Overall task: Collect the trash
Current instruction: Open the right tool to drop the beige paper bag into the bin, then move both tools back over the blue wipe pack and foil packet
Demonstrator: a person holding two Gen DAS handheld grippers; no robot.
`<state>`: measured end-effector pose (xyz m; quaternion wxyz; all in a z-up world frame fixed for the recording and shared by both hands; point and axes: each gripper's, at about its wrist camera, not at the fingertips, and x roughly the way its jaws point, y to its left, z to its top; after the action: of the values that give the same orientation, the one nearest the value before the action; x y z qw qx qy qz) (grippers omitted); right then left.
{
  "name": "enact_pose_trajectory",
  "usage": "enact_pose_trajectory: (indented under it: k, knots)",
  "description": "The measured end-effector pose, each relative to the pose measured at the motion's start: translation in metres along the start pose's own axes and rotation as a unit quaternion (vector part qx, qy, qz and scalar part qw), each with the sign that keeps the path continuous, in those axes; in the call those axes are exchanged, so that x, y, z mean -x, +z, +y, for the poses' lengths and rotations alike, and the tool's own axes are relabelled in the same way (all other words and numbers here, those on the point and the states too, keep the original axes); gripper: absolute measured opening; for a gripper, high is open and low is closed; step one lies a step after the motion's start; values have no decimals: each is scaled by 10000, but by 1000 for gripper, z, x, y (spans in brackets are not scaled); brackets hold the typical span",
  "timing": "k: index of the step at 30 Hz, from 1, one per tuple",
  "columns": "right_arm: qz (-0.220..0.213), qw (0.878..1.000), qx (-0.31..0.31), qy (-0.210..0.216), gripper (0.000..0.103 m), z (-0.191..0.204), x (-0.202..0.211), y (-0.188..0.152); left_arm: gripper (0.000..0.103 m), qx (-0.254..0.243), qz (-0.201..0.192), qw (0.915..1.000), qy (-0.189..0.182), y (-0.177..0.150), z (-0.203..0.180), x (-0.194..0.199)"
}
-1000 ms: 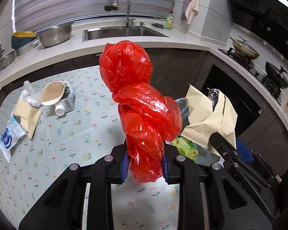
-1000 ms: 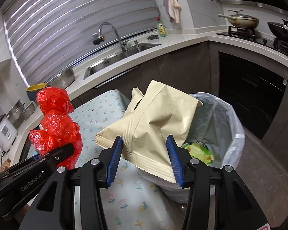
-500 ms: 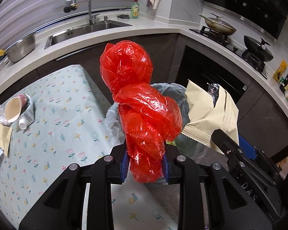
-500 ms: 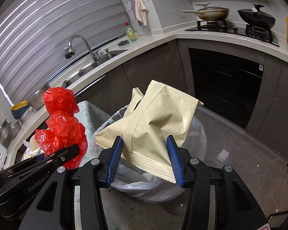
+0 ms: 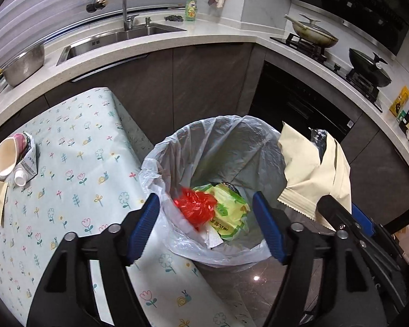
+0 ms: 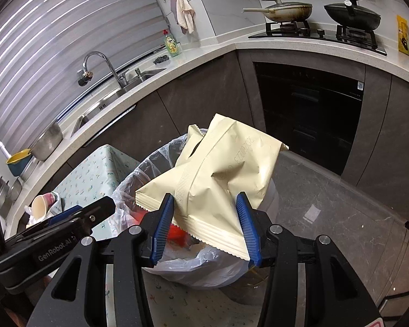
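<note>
My left gripper point(image 5: 205, 224) is open and empty above the trash bin point(image 5: 177, 150), which is lined with a clear bag. The red plastic bag point(image 5: 196, 208) lies inside the bin on green and yellow wrappers point(image 5: 229, 209). My right gripper point(image 6: 204, 227) is shut on a cream snack bag point(image 6: 220, 174) and holds it over the bin's rim point(image 6: 161, 155). The cream snack bag also shows at the right in the left wrist view point(image 5: 310, 174). The left gripper also shows at the lower left of the right wrist view point(image 6: 76, 218).
A table with a floral cloth point(image 5: 68, 169) stands left of the bin, with a paper cup point(image 5: 4, 154), a carton and wrappers at its left edge. Behind are the counter with a sink point(image 5: 117, 38) and a stove with pans point(image 5: 313, 34). Dark floor lies to the right point(image 6: 340, 204).
My left gripper opened and the red plastic bag dropped into the bin. Both grippers moved from over the table to over the bin. The right gripper kept hold of the cream snack bag.
</note>
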<state>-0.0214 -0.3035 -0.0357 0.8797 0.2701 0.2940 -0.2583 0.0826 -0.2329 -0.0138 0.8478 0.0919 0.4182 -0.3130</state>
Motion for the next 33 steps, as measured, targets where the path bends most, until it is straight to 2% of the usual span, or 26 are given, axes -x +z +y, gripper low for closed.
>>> enact_pose_trajectory:
  k: [5,17,23,33]
  knots:
    - [43,10000,70,55,46,6,-5,0,70,310,-16,9995,54,1,17,4]
    - [195,9990,354,207,48,41,-28,4,71,631,-196,9973,329,-2,48,20]
    - [185,9985,443,264,58,57,-28,3,72,736,-229,9960,441,-5,61,24]
    - [239,9969,639,391,59,80,-21,-4,72,993,-282,9932,530,-11,84,34]
